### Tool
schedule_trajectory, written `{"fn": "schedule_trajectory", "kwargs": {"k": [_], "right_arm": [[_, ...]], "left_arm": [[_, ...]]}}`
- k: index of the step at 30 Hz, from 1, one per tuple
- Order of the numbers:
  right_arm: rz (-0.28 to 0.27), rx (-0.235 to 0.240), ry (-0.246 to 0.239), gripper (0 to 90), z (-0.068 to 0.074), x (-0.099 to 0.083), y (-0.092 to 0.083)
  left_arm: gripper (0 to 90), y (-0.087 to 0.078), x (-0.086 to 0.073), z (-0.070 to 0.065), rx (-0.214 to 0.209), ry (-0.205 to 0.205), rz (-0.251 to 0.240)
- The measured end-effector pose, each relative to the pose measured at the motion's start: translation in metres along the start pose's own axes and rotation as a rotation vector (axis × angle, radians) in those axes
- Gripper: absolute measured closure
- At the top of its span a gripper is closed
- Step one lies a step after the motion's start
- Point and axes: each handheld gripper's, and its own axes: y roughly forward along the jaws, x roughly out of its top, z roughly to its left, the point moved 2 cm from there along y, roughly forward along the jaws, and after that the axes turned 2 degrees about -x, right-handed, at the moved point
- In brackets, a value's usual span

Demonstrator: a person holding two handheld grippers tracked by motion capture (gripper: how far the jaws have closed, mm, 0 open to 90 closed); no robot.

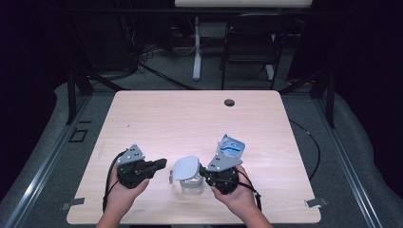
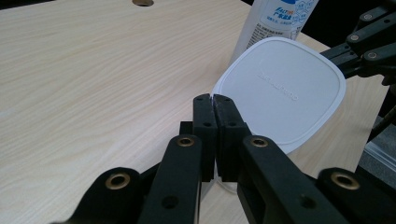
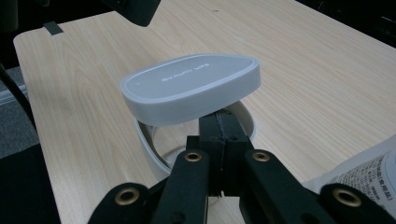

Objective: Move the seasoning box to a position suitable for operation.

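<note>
A clear container (image 1: pixel 191 186) stands near the table's front edge. Its white lid (image 1: pixel 185 167) sits tilted on it, raised on the side toward my right gripper (image 1: pixel 203 169). That gripper is shut, and its tips (image 3: pixel 219 120) reach in just under the raised edge of the lid (image 3: pixel 187 84), above the container's open rim (image 3: pixel 148 148). My left gripper (image 1: pixel 164 163) is shut too, with nothing seen between its jaws. Its tips (image 2: pixel 214 99) point at the near edge of the lid (image 2: pixel 285 88); I cannot tell whether they touch it.
A blue-and-white pouch (image 1: pixel 231 146) stands just behind my right gripper, and it also rises beyond the lid as the pouch (image 2: pixel 275 16). The wooden table (image 1: pixel 190 118) has a cable hole (image 1: pixel 229 102) at the back. A chair (image 1: pixel 249 42) and a desk leg stand beyond.
</note>
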Motion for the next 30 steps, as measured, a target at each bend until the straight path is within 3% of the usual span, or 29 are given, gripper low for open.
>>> {"fn": "schedule_trajectory", "kwargs": {"k": [19, 25, 30], "right_arm": [[-0.011, 0.002, 0.007, 90.0, 0.000, 0.002, -0.002], [-0.014, 0.001, 0.006, 90.0, 0.000, 0.003, -0.002], [-0.017, 0.005, 0.006, 90.0, 0.001, 0.005, -0.003]], "left_arm": [[73.4, -0.011, 0.000, 0.009, 0.047, -0.032, -0.041], [59.1, -0.013, -0.002, 0.014, 0.078, -0.043, -0.084], [57.4, -0.014, -0.004, 0.019, 0.091, -0.049, -0.083]]}}
